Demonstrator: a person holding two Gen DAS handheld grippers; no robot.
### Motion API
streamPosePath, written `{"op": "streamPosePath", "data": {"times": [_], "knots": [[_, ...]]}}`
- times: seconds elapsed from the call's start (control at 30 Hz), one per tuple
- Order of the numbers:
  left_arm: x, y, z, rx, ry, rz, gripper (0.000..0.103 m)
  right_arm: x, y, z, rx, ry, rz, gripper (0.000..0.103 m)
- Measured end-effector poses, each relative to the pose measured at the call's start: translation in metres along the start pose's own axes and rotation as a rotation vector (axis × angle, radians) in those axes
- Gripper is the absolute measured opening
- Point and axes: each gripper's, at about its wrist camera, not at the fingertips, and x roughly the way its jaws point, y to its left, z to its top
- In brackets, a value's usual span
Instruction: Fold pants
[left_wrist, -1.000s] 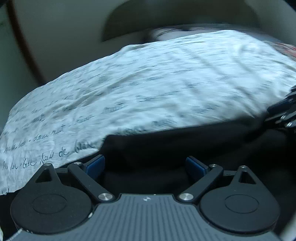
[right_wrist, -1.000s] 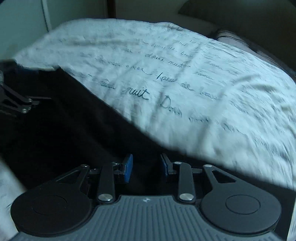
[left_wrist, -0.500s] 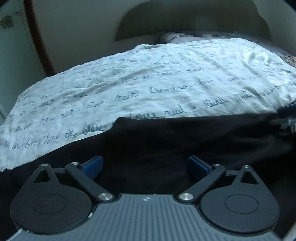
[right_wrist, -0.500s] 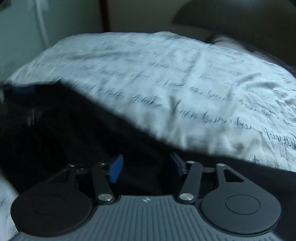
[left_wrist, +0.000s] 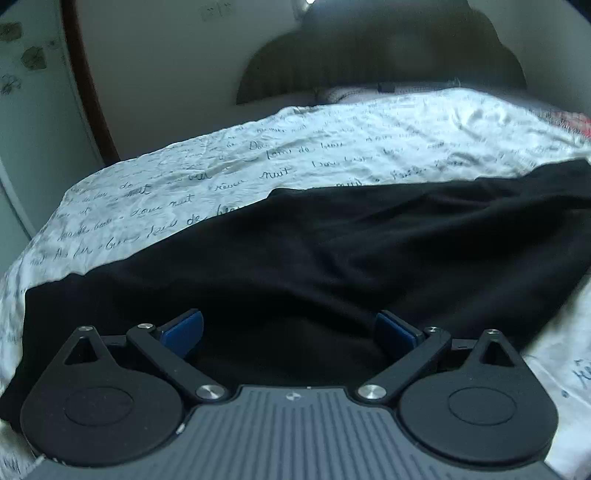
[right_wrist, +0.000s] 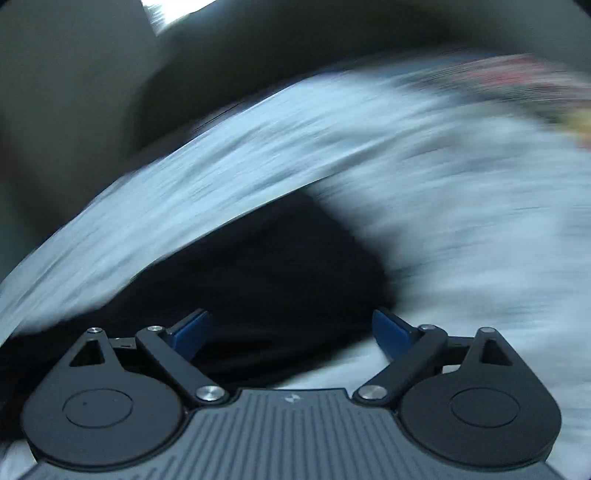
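Observation:
The black pants (left_wrist: 332, 251) lie spread across a bed with a white cover printed with handwriting (left_wrist: 258, 162). In the left wrist view my left gripper (left_wrist: 290, 330) is open, its blue pads wide apart just above the near part of the pants, holding nothing. In the right wrist view, which is heavily blurred, my right gripper (right_wrist: 291, 332) is open and empty over the edge of the pants (right_wrist: 258, 273), with white cover under its right finger.
A dark curved headboard (left_wrist: 380, 59) and a pillow (left_wrist: 354, 94) stand at the far end of the bed. A wall and a brown door frame (left_wrist: 85, 81) are at the left. A red patterned cloth (right_wrist: 517, 81) lies at the far right.
My right gripper has opened wide, let go of the pants and swung to the right. My left gripper has pulled back, so more of the pants shows lying flat.

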Motion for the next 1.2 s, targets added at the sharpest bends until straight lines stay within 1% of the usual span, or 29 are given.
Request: {"op": "streamPosePath", "data": {"times": [0.03, 0.07, 0.1, 0.13, 0.17, 0.2, 0.23, 0.27, 0.43, 0.5, 0.53, 0.57, 0.6, 0.63, 0.67, 0.73, 0.8, 0.83, 0.87, 0.9, 1.0, 1.07, 1.13, 1.17, 1.2], "knots": [[-0.002, 0.001, -0.003, -0.025, -0.01, -0.002, 0.101, -0.016, -0.014, 0.004, 0.077, -0.067, -0.036, 0.097], [-0.004, 0.003, -0.006, -0.045, -0.021, -0.007, 0.102, -0.027, -0.028, 0.006, 0.153, -0.105, 0.036, 0.097], [-0.003, 0.003, -0.009, -0.056, -0.022, -0.012, 0.102, -0.031, -0.042, 0.006, 0.246, -0.104, 0.162, 0.096], [-0.001, 0.002, -0.012, -0.059, -0.017, -0.01, 0.103, -0.029, -0.052, 0.004, 0.333, -0.078, 0.245, 0.096], [0.0, 0.002, -0.013, -0.063, -0.022, -0.009, 0.103, -0.021, -0.059, -0.001, 0.417, -0.033, 0.304, 0.096], [-0.001, 0.002, -0.015, -0.068, -0.032, -0.009, 0.103, -0.012, -0.062, -0.007, 0.469, 0.007, 0.336, 0.096], [-0.001, 0.003, -0.015, -0.073, -0.036, -0.012, 0.103, -0.004, -0.063, -0.011, 0.497, 0.03, 0.347, 0.096], [0.0, 0.004, -0.016, -0.078, -0.037, -0.016, 0.103, 0.006, -0.063, -0.019, 0.519, 0.038, 0.328, 0.096], [0.0, 0.003, -0.019, -0.089, -0.043, -0.016, 0.103, 0.016, -0.054, -0.013, 0.505, 0.004, 0.302, 0.097], [0.0, 0.003, -0.019, -0.085, -0.044, -0.012, 0.103, 0.032, -0.05, -0.006, 0.498, -0.021, 0.291, 0.096], [0.001, 0.003, -0.019, -0.085, -0.044, -0.012, 0.103, 0.037, -0.048, -0.005, 0.489, -0.035, 0.281, 0.094], [0.001, 0.003, -0.019, -0.087, -0.044, -0.013, 0.103, 0.037, -0.048, -0.005, 0.489, -0.035, 0.281, 0.075], [0.001, 0.003, -0.019, -0.089, -0.044, -0.015, 0.103, 0.037, -0.048, -0.007, 0.479, -0.046, 0.256, 0.057], [0.001, 0.004, -0.02, -0.092, -0.044, -0.018, 0.103, 0.036, -0.048, -0.007, 0.474, -0.045, 0.23, 0.024], [0.001, 0.004, -0.02, -0.096, -0.044, -0.021, 0.103, 0.039, -0.049, -0.009, 0.489, -0.042, 0.212, 0.012], [0.002, 0.005, -0.02, -0.103, -0.043, -0.027, 0.103, 0.043, -0.058, -0.016, 0.55, -0.059, 0.258, 0.01], [0.002, 0.008, -0.02, -0.112, -0.045, -0.034, 0.103, 0.038, -0.059, -0.021, 0.567, -0.08, 0.27, 0.009], [0.001, 0.01, -0.02, -0.12, -0.048, -0.037, 0.103, 0.028, -0.058, -0.024, 0.61, -0.117, 0.351, 0.009], [-0.001, 0.011, -0.019, -0.129, -0.052, -0.031, 0.102, 0.028, -0.058, -0.024, 0.61, -0.117, 0.351, 0.009], [-0.004, 0.013, -0.018, -0.143, -0.062, -0.017, 0.102, 0.022, -0.052, -0.024, 0.614, -0.124, 0.39, 0.009], [-0.014, 0.022, -0.013, -0.184, -0.094, 0.001, 0.102, 0.007, -0.017, -0.017, 0.528, -0.123, 0.508, 0.009], [-0.021, 0.03, -0.011, -0.214, -0.107, 0.002, 0.102, 0.004, 0.015, -0.013, 0.465, -0.092, 0.582, 0.009], [-0.025, 0.037, -0.009, -0.23, -0.107, 0.019, 0.102, 0.007, 0.049, -0.014, 0.413, -0.046, 0.656, 0.009], [-0.025, 0.039, -0.008, -0.234, -0.108, 0.032, 0.102, 0.014, 0.082, -0.021, 0.358, 0.011, 0.712, 0.009], [-0.027, 0.041, -0.008, -0.238, -0.11, 0.048, 0.102, 0.018, 0.099, -0.026, 0.329, 0.04, 0.733, 0.009]]}}
